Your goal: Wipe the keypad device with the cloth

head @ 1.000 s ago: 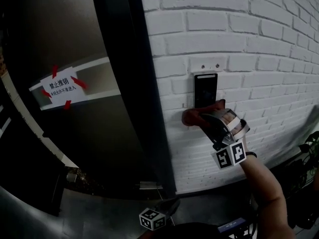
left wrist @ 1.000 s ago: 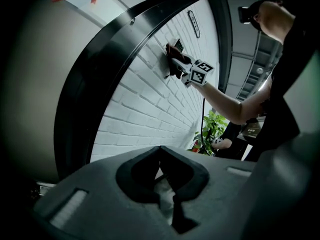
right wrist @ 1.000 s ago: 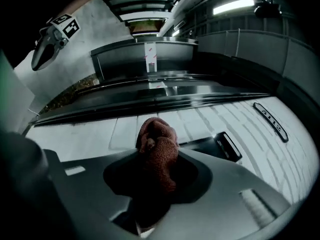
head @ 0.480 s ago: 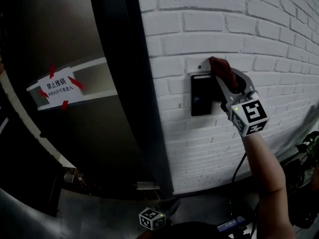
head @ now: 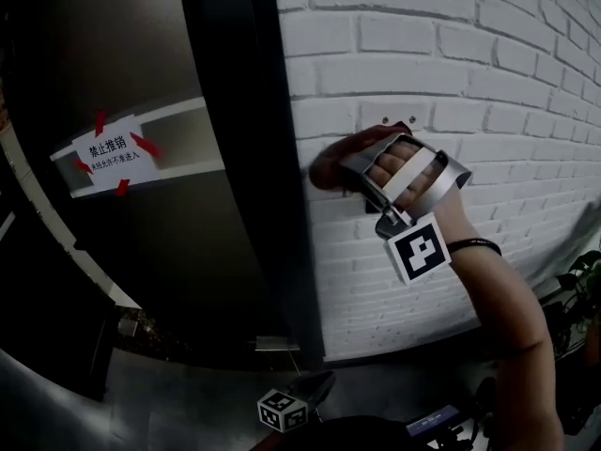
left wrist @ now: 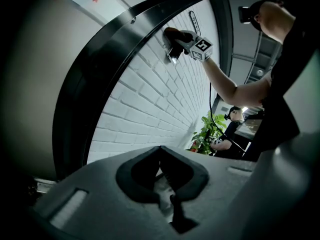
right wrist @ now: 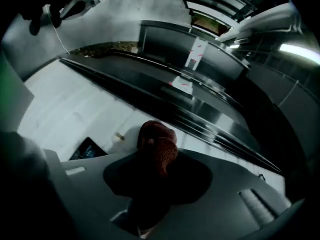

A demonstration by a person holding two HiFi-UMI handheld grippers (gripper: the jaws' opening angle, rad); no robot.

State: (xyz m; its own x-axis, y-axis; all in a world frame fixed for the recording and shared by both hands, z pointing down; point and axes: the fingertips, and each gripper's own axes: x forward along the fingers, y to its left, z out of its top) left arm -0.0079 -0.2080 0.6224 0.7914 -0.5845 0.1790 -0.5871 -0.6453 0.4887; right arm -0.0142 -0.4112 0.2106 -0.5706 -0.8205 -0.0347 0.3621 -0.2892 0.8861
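**Cloth at the brick, just off the keypad**

The right hand-held gripper (right wrist: pixel 159 170) is clamped on a bunched red cloth (right wrist: pixel 156 143), whose free end sticks out past the jaw tips. In the head view it is held up to the white brick wall (head: pixel 451 54), close to the wall's left edge where the dark door frame (head: pixel 244 158) begins. The keypad device (right wrist: pixel 85 150), a dark panel fixed to the brick, shows in the right gripper view just beside the cloth, on the side away from the frame. The cloth does not cover it. In the head view the hand and gripper hide most of the device.

The left hand-held gripper (left wrist: pixel 161 154) hangs low, well apart from the wall work, with its jaws together and nothing between them. A paper notice (head: pixel 111 153) is taped to the door.
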